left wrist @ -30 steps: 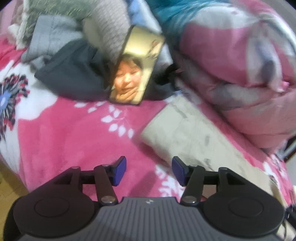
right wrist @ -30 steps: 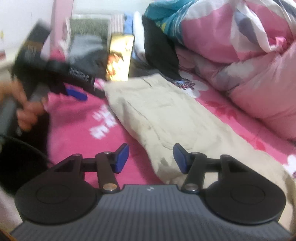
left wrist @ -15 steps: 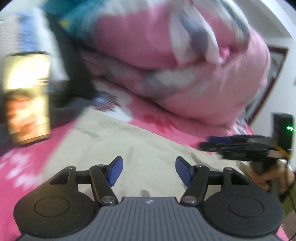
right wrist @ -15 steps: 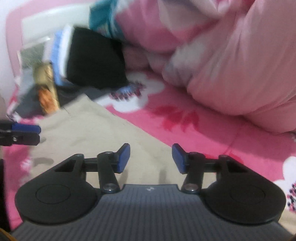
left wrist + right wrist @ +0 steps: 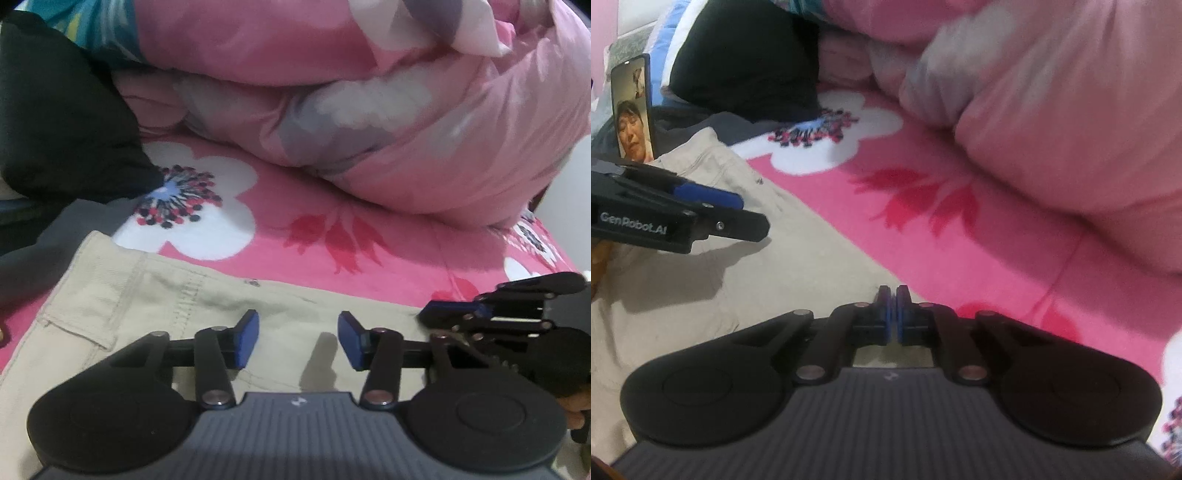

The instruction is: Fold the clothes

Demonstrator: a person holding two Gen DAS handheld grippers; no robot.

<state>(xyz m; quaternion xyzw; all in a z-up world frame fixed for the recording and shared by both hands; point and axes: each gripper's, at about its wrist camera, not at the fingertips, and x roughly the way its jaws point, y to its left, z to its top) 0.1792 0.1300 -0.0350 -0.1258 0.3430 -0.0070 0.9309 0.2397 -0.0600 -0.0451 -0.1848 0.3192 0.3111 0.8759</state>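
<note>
Beige trousers lie flat on the pink flowered bed, their waistband end near a black garment and a propped phone at the left. Over them the left tongs hover with blue pads spread apart. Farther right, the right tongs are pinched closed at the trousers' far edge, whether on cloth I cannot tell, below a heaped pink duvet.

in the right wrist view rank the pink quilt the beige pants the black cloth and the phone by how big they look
1. pink quilt
2. beige pants, partly hidden by the grippers
3. black cloth
4. phone
Distance from the camera skews this.
</note>
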